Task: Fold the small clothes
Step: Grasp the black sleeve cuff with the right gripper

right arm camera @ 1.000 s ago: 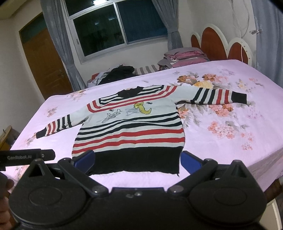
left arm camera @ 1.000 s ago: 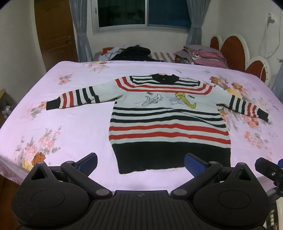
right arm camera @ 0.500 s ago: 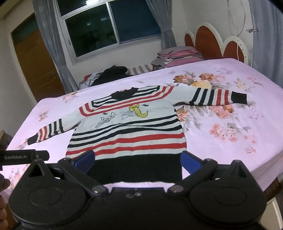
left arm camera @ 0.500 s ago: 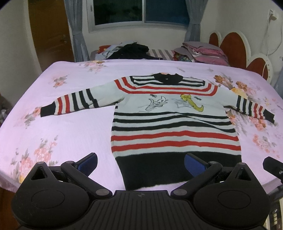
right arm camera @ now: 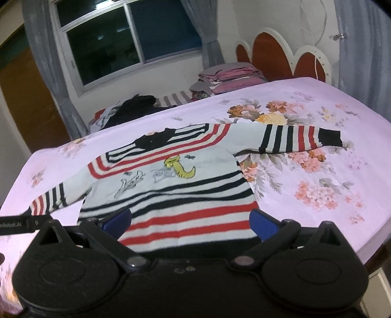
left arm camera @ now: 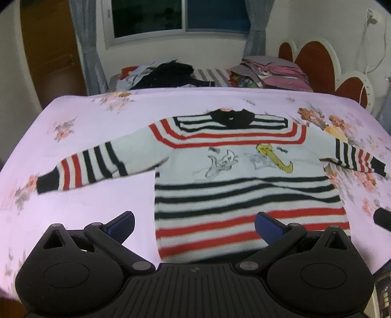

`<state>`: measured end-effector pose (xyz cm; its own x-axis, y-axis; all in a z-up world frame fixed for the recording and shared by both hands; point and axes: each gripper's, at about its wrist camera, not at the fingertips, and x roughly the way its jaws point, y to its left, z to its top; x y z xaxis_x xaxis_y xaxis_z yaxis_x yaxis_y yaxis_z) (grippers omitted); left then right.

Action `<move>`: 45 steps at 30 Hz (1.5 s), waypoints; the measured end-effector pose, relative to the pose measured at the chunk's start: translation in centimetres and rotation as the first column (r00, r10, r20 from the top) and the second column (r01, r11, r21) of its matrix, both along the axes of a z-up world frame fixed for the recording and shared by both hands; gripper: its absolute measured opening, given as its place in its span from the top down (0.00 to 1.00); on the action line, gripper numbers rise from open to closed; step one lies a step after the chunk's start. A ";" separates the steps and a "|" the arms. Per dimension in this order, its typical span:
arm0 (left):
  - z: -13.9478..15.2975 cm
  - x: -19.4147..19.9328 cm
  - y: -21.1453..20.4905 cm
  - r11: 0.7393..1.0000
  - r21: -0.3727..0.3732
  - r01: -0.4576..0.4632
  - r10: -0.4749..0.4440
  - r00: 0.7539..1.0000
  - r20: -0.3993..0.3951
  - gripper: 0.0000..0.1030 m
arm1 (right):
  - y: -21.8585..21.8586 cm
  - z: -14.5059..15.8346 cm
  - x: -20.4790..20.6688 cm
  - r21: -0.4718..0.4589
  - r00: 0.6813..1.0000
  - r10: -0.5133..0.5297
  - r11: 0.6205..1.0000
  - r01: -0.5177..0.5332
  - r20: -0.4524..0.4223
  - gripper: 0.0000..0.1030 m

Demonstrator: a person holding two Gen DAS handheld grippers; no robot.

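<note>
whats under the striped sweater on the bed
The striped sweater lies flat on the pink floral bedsheet, which shows all around it. Whatever the sheet's print looks like beneath the body and sleeves is covered. Its black hem is hidden behind the gripper bodies.

floral bedsheet (left arm camera: 97,137), window (left arm camera: 180,17), clothes pile (left arm camera: 268,75)

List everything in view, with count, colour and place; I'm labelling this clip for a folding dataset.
sweater: one, white with red and black stripes, black collar and hem, flat on the bed, sleeves spread.
bedsheet: one, pink with flowers, covering the bed.
folded pile: one, pink and grey, far right of the bed.
dark clothes heap: one, black, far edge.
headboard: one, red-brown with white rim, right.
window: one, dark, grey curtains.
door: one, brown, left.
left tongs: open, blue pads, over the hem's left part.
right tongs: open, blue pads, over the hem.
</note>
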<state>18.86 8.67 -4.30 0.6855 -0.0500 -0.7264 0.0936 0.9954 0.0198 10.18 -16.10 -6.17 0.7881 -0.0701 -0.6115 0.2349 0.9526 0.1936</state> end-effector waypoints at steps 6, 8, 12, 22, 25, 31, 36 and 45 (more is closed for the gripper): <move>-0.5 3.6 0.9 0.999 0.006 0.048 -0.048 0.999 -0.012 0.00 | -0.3 -0.1 2.7 -0.031 0.998 -0.066 0.997 0.067 0.008 0.02; -0.9 4.8 1.0 0.998 -0.016 0.061 -0.062 0.998 -0.029 0.00 | -0.7 -0.2 3.5 -0.055 0.996 -0.088 0.995 0.089 0.005 0.05; -1.6 6.6 0.4 0.998 -0.007 0.064 -0.065 0.997 -0.038 0.00 | -2.7 -0.6 5.0 -0.059 0.992 -0.125 0.990 0.125 0.005 0.09; -3.3 10.9 -4.0 0.999 -0.030 0.013 -0.014 0.998 -0.059 0.00 | -13.1 -3.6 10.8 -0.024 0.982 -0.185 0.983 0.184 -0.037 0.19; -3.9 12.5 -6.1 1.000 0.010 0.003 -0.002 0.998 -0.062 0.00 | -17.3 -4.9 12.6 -0.018 0.974 -0.218 0.976 0.218 -0.054 0.19; -5.1 15.6 -9.6 0.999 -0.011 -0.041 0.040 0.994 -0.106 0.00 | -25.5 -7.6 15.6 0.008 0.946 -0.302 0.952 0.305 -0.115 0.24; -5.9 17.1 -11.6 0.997 0.019 -0.072 0.074 0.991 -0.115 0.00 | -30.7 -9.6 17.2 0.062 0.918 -0.366 0.924 0.378 -0.152 0.27; -6.5 18.7 -12.7 0.990 0.058 -0.126 0.132 0.985 -0.110 0.00 | -35.7 -12.7 19.3 0.134 0.882 -0.429 0.879 0.457 -0.198 0.34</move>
